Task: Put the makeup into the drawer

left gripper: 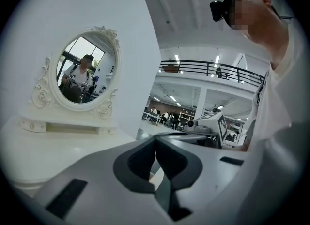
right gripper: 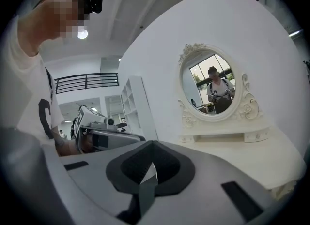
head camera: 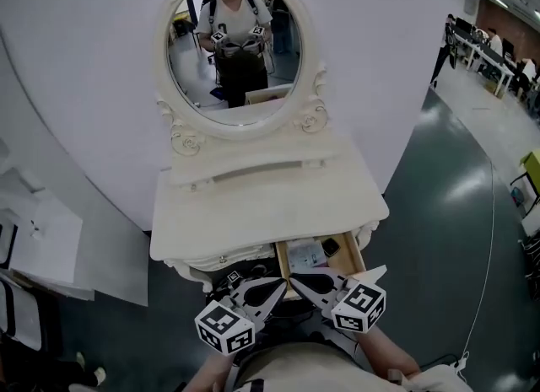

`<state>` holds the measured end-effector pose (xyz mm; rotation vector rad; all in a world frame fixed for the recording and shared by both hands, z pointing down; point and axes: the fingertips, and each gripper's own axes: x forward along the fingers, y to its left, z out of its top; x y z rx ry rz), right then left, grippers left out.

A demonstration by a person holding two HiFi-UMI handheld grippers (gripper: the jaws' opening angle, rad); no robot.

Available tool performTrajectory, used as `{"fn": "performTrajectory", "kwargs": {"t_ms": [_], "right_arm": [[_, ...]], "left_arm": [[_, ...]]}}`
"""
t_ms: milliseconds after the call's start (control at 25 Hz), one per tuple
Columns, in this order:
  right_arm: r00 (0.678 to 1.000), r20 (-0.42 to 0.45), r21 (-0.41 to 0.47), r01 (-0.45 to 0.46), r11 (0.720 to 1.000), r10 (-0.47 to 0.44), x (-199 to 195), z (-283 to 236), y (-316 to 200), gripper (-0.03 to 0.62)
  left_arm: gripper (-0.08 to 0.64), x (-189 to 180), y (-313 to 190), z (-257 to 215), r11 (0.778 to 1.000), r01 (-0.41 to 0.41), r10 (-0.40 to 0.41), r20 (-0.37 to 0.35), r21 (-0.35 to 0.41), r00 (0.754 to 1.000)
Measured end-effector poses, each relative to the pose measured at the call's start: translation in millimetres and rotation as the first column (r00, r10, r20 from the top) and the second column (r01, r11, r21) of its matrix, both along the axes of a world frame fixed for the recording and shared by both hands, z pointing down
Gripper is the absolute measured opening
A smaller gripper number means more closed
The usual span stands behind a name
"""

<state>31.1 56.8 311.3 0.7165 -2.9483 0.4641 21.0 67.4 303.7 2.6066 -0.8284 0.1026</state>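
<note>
Near the open drawer (head camera: 351,257), left gripper (head camera: 274,287) and right gripper (head camera: 302,282) hover; fingers pressed together.

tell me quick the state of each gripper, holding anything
left gripper: jaws shut, holding nothing
right gripper: jaws shut, holding nothing

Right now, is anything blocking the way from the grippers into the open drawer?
Nothing visible. The drawer stands open below the tabletop's front edge, with a pale packet and a dark item inside. The left gripper and right gripper, both shut and empty, hang at its front.
</note>
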Motion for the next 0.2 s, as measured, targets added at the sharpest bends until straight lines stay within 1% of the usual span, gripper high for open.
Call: {"fn": "performTrajectory", "kwargs": {"t_ms": [120,200], "right_arm": [[1.0,0.003,-0.03,0.009,1.0,-0.009,-3.5,5.0,3.0,0.026],[1.0,0.007,-0.046,0.012,0.999,-0.011,-6.1,7.0,2.4,0.026]], "left_arm": [[0.058,-7.3,-0.1,7.8,0.999,0.033,-0.032,0.044,-0.022,0.998],[0.058,-13.1,-1.1,9.4,0.999,0.048,-0.046,0.06,-0.025,0.997]]}}
